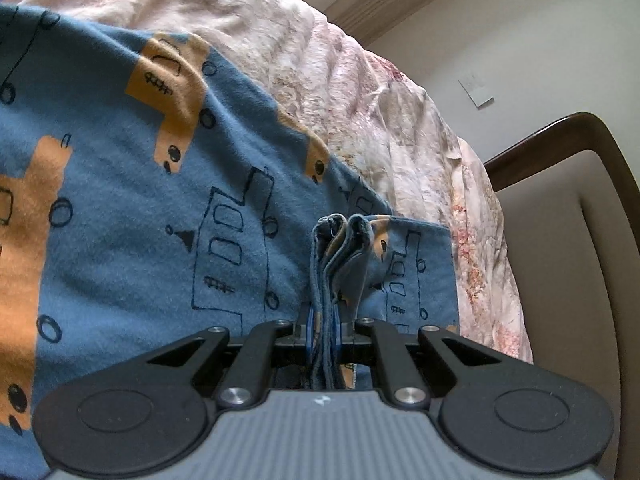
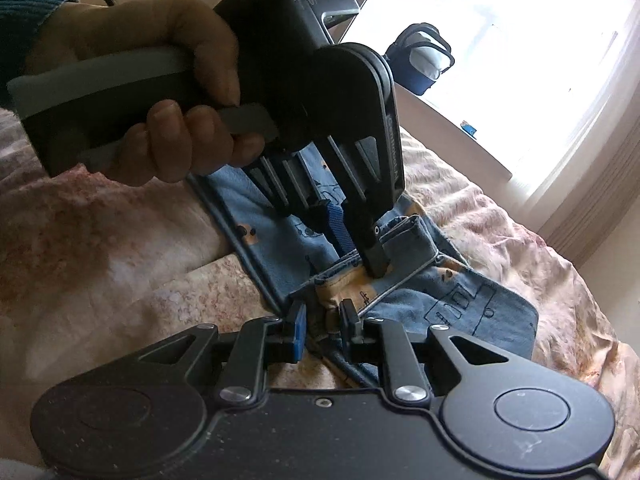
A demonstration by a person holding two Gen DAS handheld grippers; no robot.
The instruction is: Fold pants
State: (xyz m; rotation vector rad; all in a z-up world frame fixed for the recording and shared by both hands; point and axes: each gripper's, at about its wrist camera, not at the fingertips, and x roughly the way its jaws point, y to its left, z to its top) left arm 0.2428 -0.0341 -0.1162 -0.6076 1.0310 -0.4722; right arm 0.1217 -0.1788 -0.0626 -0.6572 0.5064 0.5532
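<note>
Blue pants (image 1: 160,208) printed with orange vehicles lie spread on a pink floral bedspread (image 1: 360,92). In the left wrist view my left gripper (image 1: 325,332) is shut on several stacked layers of a pants edge, and the bunch (image 1: 340,248) sticks out past the fingers. The right wrist view shows that same left gripper (image 2: 370,264), held by a hand (image 2: 160,80), pinching the folded fabric down onto the pants (image 2: 460,300). Just in front of it, my right gripper (image 2: 324,322) is shut on a bunched orange-and-blue edge (image 2: 344,292) of the pants.
A padded headboard with a dark wooden frame (image 1: 560,140) stands to the right of the bed, below a wall switch (image 1: 476,90). A bright window (image 2: 520,60) with a dark bag (image 2: 424,60) on its sill lies beyond the bed. A blue sleeve (image 2: 24,12) covers the wrist.
</note>
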